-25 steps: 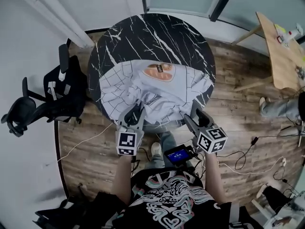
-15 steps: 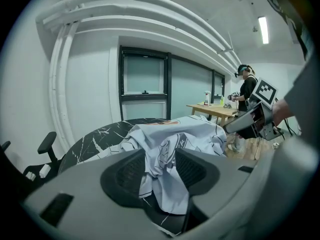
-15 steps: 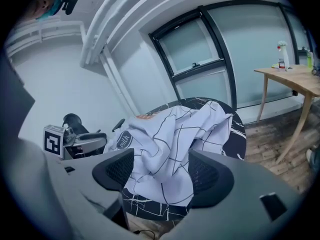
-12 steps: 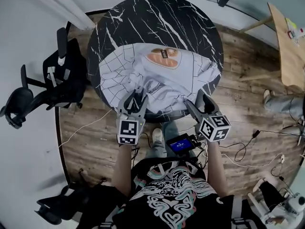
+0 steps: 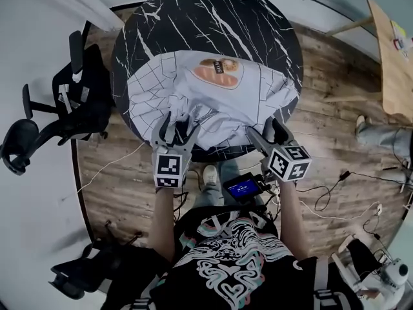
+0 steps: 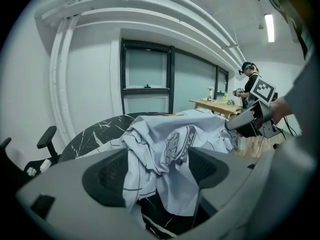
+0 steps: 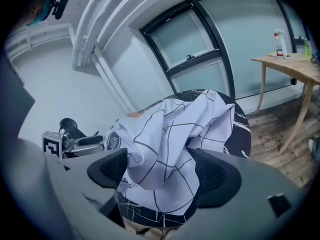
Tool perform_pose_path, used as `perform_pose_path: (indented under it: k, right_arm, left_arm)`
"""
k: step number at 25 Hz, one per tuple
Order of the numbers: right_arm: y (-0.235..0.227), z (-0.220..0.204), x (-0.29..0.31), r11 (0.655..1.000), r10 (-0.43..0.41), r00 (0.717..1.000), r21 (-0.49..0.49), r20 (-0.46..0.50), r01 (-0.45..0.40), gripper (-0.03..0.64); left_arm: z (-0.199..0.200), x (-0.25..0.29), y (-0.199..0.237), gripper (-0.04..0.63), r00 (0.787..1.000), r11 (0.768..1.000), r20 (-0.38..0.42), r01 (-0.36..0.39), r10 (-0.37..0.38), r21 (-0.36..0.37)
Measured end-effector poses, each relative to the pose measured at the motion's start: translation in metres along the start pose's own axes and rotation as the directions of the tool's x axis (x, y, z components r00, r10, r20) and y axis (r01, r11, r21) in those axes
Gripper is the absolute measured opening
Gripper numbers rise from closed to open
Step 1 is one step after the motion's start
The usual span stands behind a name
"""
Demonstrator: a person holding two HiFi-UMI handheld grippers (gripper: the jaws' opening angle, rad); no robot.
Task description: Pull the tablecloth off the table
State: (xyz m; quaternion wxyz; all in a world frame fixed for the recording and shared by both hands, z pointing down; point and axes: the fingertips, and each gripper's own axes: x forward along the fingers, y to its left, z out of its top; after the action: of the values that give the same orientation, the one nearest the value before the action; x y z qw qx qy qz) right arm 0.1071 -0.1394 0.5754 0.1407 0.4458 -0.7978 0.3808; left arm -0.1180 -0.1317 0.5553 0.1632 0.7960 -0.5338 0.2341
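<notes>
A white tablecloth (image 5: 213,102) with a black grid and an orange bread print lies crumpled over the near half of the round black marble table (image 5: 206,24). My left gripper (image 5: 177,126) stands at the cloth's near left edge, my right gripper (image 5: 266,132) at its near right edge. In the left gripper view a bunched fold of the tablecloth (image 6: 165,144) hangs loosely between the spread jaws of the left gripper (image 6: 157,171). In the right gripper view the tablecloth (image 7: 165,144) drapes between the wide jaws of the right gripper (image 7: 162,171). Both pairs of jaws have just been opening and neither presses on the cloth.
A black office chair (image 5: 58,115) stands left of the table. A wooden table (image 5: 393,50) and a seated person's leg (image 5: 381,137) are at the right. Cables (image 5: 322,205) trail over the wood floor. A small blue-screened device (image 5: 244,189) hangs at my waist.
Both grippers' jaws have spread apart and let go of the cloth's near edge. Both hands have sunk a little at the table's near rim. The cloth stays on the table.
</notes>
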Motion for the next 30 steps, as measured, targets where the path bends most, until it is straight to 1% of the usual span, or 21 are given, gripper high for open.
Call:
perform_pose_path:
  k: [3, 9, 12, 15, 18, 23, 28, 30]
  right_arm:
    - [-0.003, 0.002, 0.006, 1.0, 0.012, 1.0, 0.008, -0.013, -0.012, 0.408]
    - [-0.009, 0.004, 0.017, 0.999, 0.03, 0.999, 0.025, -0.036, -0.029, 0.41]
    - [-0.011, 0.005, 0.023, 0.999, 0.034, 0.998, 0.006, -0.045, -0.034, 0.41]
    - [-0.013, 0.005, 0.028, 0.999, 0.044, 0.997, 0.005, -0.063, -0.044, 0.41]
    - [-0.018, 0.003, 0.033, 0.999, 0.043, 0.996, 0.011, -0.079, -0.043, 0.411]
    - [-0.025, -0.001, 0.042, 0.999, 0.043, 0.993, 0.006, -0.11, -0.043, 0.411]
    - [-0.026, -0.004, 0.051, 0.997, 0.077, 0.986, 0.021, -0.15, -0.075, 0.411]
    - [-0.024, -0.005, 0.055, 0.994, 0.106, 0.981, 0.038, -0.162, -0.102, 0.411]
  left_arm:
    - [-0.003, 0.006, 0.007, 0.431, 1.0, 0.999, -0.01, -0.02, 0.02, -0.026]
    - [-0.01, 0.013, 0.015, 0.469, 0.998, 0.998, -0.046, -0.039, 0.037, -0.045]
    - [-0.013, 0.017, 0.018, 0.479, 0.997, 0.997, -0.066, -0.039, 0.035, -0.061]
    - [-0.019, 0.021, 0.018, 0.48, 0.994, 0.997, -0.105, -0.021, 0.013, -0.075]
    - [-0.015, 0.03, 0.018, 0.482, 0.996, 0.998, -0.091, -0.008, 0.002, -0.07]
    - [-0.018, 0.044, 0.018, 0.49, 0.993, 0.997, -0.12, 0.006, -0.014, -0.071]
    - [-0.02, 0.049, 0.016, 0.492, 0.989, 0.998, -0.146, 0.028, -0.036, -0.057]
    - [-0.023, 0.052, 0.013, 0.494, 0.987, 0.997, -0.155, 0.04, -0.05, -0.068]
